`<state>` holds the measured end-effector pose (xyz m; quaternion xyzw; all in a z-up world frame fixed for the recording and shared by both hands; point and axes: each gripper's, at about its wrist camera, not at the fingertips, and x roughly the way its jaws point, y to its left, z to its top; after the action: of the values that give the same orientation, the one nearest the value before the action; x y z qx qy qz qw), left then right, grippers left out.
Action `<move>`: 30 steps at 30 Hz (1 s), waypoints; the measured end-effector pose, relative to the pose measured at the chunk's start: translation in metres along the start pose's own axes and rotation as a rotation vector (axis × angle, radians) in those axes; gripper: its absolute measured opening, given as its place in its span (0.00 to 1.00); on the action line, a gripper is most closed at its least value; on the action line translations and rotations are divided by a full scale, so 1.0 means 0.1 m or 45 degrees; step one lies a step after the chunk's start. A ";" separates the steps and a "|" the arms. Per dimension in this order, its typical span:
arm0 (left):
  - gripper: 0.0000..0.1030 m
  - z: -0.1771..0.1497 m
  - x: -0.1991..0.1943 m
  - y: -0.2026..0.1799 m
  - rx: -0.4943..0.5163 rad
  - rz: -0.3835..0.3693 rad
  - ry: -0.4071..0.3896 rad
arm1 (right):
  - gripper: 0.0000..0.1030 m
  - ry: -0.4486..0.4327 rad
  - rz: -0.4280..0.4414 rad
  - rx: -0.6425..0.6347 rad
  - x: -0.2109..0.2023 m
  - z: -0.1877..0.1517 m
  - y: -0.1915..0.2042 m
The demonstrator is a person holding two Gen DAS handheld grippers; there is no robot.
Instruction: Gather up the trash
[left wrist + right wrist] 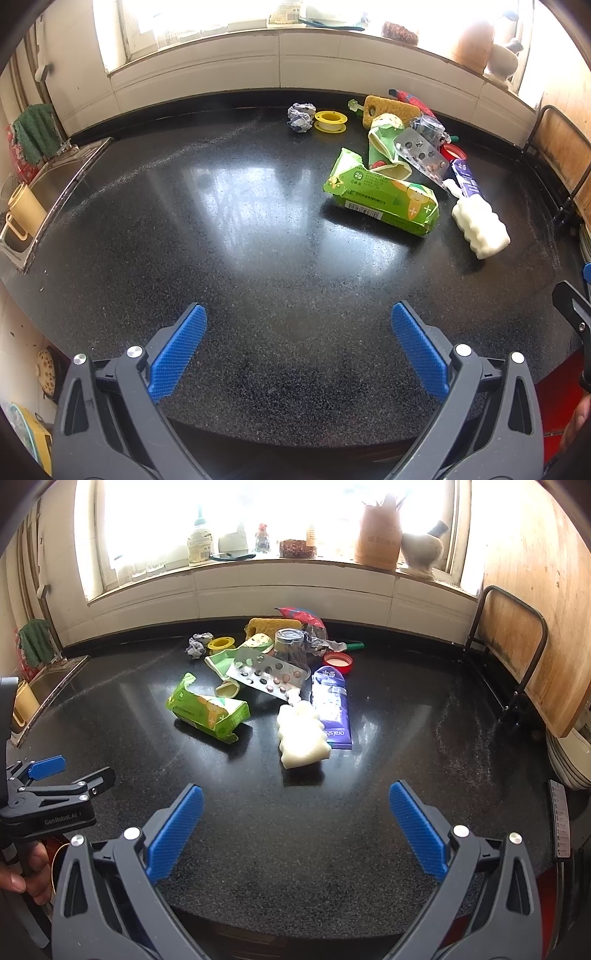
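Left gripper and right gripper: jaws spread wide, empty, above speckled black countertop; crumpled green carton lies ahead.

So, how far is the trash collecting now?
Nothing looks collected yet. Both the left gripper and the right gripper are open and empty above the black countertop. Everything remains: the green carton, white foam piece, purple tube, blister pack, red cap and crumpled paper.
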<state>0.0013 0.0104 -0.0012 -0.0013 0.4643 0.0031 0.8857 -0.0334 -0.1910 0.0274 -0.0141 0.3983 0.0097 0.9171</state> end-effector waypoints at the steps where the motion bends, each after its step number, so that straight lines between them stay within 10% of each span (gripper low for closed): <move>1: 0.95 0.00 0.00 0.00 0.002 -0.001 0.001 | 0.95 -0.001 -0.001 0.000 0.00 0.00 0.00; 30: 0.95 0.92 0.91 -0.62 -0.218 -0.114 0.222 | 0.95 0.057 -0.010 -0.029 0.97 0.31 -0.19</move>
<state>0.1293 -0.0503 -0.0242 -0.0979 0.5369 0.0029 0.8379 0.0562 -0.2083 -0.0218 -0.0265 0.4184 0.0103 0.9078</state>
